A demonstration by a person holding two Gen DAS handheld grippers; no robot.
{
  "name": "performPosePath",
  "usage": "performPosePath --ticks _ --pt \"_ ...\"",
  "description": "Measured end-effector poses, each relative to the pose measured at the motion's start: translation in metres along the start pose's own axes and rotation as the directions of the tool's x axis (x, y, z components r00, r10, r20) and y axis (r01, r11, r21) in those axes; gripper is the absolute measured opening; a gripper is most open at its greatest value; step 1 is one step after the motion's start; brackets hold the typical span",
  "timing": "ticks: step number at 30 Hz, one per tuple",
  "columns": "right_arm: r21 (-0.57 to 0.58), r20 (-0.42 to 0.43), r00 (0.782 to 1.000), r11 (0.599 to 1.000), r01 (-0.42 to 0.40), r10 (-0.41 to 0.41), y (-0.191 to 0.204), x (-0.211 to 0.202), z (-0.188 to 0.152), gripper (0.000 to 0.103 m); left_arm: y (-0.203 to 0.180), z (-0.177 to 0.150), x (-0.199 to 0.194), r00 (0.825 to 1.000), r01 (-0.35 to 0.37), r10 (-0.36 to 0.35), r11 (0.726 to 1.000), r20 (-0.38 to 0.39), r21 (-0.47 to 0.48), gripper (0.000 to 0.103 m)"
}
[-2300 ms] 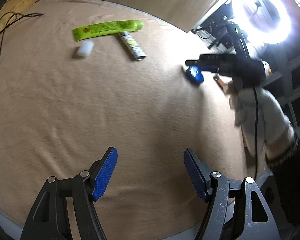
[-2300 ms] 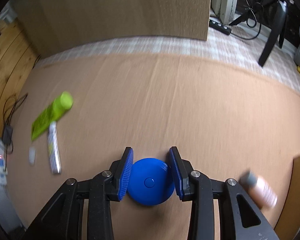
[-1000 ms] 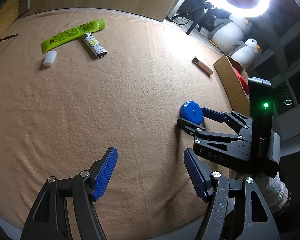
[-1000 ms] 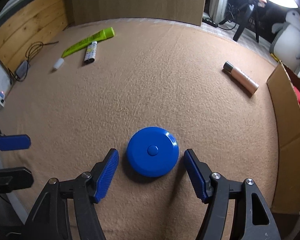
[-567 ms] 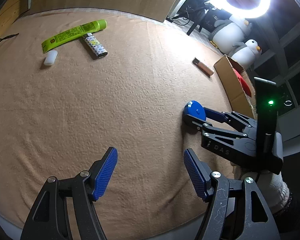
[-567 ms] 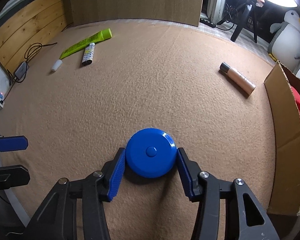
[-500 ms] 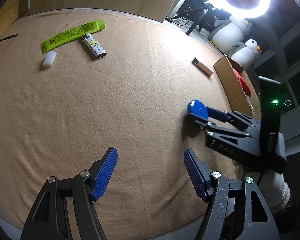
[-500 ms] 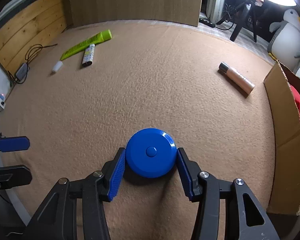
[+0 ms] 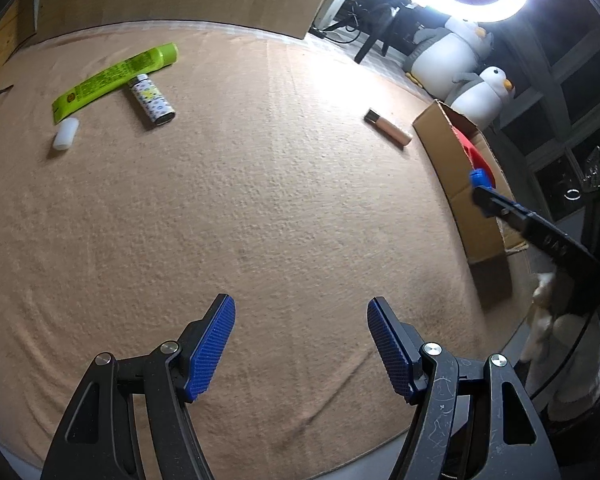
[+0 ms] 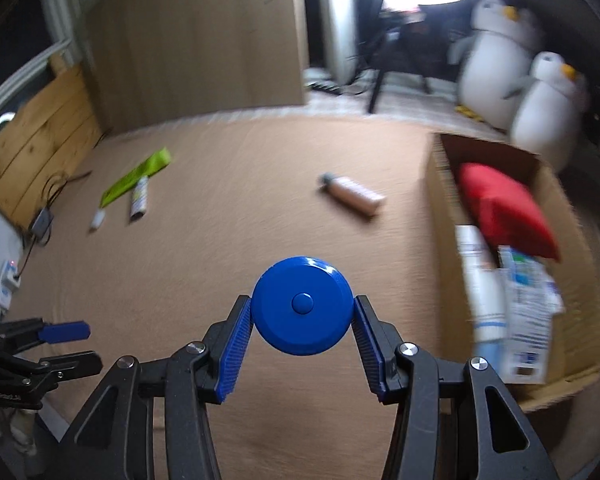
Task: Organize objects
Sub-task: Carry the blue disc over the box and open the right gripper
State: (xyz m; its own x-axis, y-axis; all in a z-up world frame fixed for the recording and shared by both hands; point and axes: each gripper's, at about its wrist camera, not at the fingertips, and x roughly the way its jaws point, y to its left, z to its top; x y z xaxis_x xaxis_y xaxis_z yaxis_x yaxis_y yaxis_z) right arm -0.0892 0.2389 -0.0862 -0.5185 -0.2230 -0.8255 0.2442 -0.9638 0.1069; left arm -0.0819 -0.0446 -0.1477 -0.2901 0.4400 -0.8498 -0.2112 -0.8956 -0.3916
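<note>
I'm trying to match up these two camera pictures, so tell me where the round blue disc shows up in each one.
Left wrist view: the blue disc is far right, small, at the tip of the right tool, in front of the cardboard box.
Right wrist view: the disc fills the lower centre, clamped between the right tool's blue pads.
Shared landmark: the cardboard box, with the tan tube lying beside it.

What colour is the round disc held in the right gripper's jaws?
Solid blue disc, best seen in the right wrist view.
</note>
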Motion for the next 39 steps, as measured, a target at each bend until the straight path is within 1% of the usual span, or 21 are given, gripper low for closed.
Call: performPosePath --ticks 4,8,13,17,24,26,28,29,35,39 --pt "0.081 0.031 0.998 0.996 0.044 -0.047 -0.038 -0.015 0.003 0.046 -0.009 0.002 0.005 1.000 0.003 -0.003 1.000 -0.005 0.010 0.072" --pt "0.146 0.039 0.994 0.985 0.093 -0.100 -0.074 -0.022 0.003 0.046 -0.018 0.005 0.010 1.000 0.005 -0.005 1.000 -0.011 0.017 0.072" --pt "0.192 0.035 0.986 0.969 0.155 -0.165 -0.108 -0.023 0.002 0.046 -0.026 0.007 0.017 1.000 0.007 -0.006 1.000 -0.018 0.022 0.072" --pt "0.226 0.025 0.982 0.958 0.176 -0.187 -0.129 -0.023 -0.001 0.046 -0.031 0.010 0.022 1.000 0.008 -0.007 1.000 -0.022 0.025 0.072" --pt "0.247 0.014 0.981 0.951 0.185 -0.194 -0.143 -0.022 -0.005 0.047 -0.037 0.012 0.026 1.000 0.013 -0.012 0.999 -0.025 0.033 0.072" --pt "0.245 0.010 0.981 0.952 0.185 -0.194 -0.143 -0.022 -0.004 0.050 -0.038 0.012 0.027 1.000 0.015 -0.014 0.999 -0.027 0.034 0.072" --pt "0.246 0.023 0.979 0.950 0.192 -0.204 -0.142 -0.025 -0.004 0.058 -0.039 0.011 0.027 0.999 0.017 -0.016 0.999 -0.028 0.036 0.072" --pt "0.245 0.029 0.979 0.950 0.191 -0.204 -0.142 -0.026 -0.003 0.059 -0.039 0.011 0.027 0.999 0.019 -0.018 0.999 -0.028 0.037 0.072" --pt "0.246 0.027 0.983 0.954 0.172 -0.184 -0.137 -0.028 -0.003 0.059 -0.040 0.009 0.026 0.999 0.019 -0.018 0.999 -0.027 0.039 0.072" --pt "0.250 0.046 0.986 0.958 0.142 -0.158 -0.130 -0.031 -0.003 0.059 -0.038 0.008 0.022 1.000 0.017 -0.016 0.999 -0.024 0.039 0.072"
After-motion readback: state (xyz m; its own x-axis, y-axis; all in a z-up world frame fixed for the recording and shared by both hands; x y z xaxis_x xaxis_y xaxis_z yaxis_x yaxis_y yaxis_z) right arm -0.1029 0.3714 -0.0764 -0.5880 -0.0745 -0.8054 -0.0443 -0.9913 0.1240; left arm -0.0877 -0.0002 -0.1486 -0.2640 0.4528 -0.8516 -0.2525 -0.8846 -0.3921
